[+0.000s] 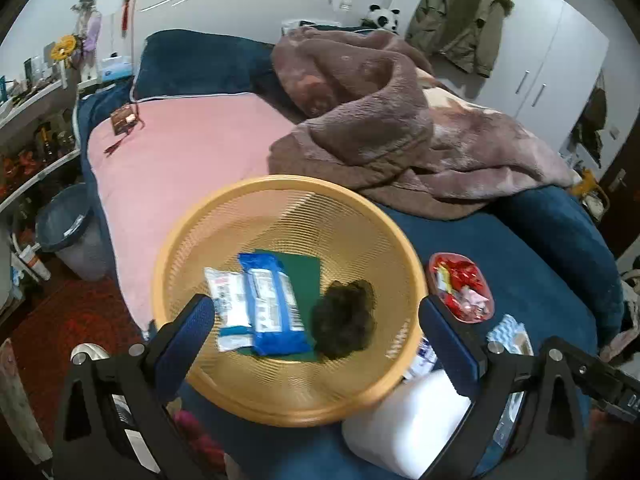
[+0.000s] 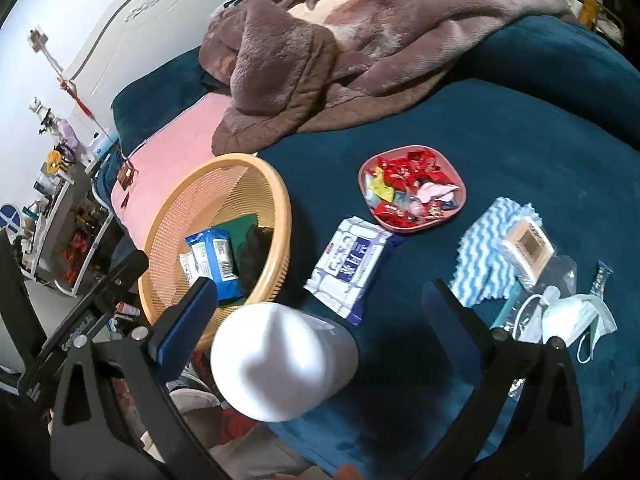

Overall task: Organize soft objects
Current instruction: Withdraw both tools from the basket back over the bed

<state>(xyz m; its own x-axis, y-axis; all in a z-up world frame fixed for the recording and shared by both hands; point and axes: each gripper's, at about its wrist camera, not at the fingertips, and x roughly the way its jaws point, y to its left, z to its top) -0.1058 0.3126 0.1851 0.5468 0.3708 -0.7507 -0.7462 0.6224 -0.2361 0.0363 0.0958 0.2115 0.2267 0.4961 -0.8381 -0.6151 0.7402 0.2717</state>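
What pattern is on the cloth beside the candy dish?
Blue and white wavy stripes on the cloth; the right wrist view shows it best.

We carry two matching tools: the left gripper and right gripper, black angular frames with silver screws, blue-padded jaws, white lettering.

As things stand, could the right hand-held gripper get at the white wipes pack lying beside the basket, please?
Probably yes: the right hand-held gripper is open and empty, and the wipes pack lies uncovered just ahead, though the white bottle crowds the near side.
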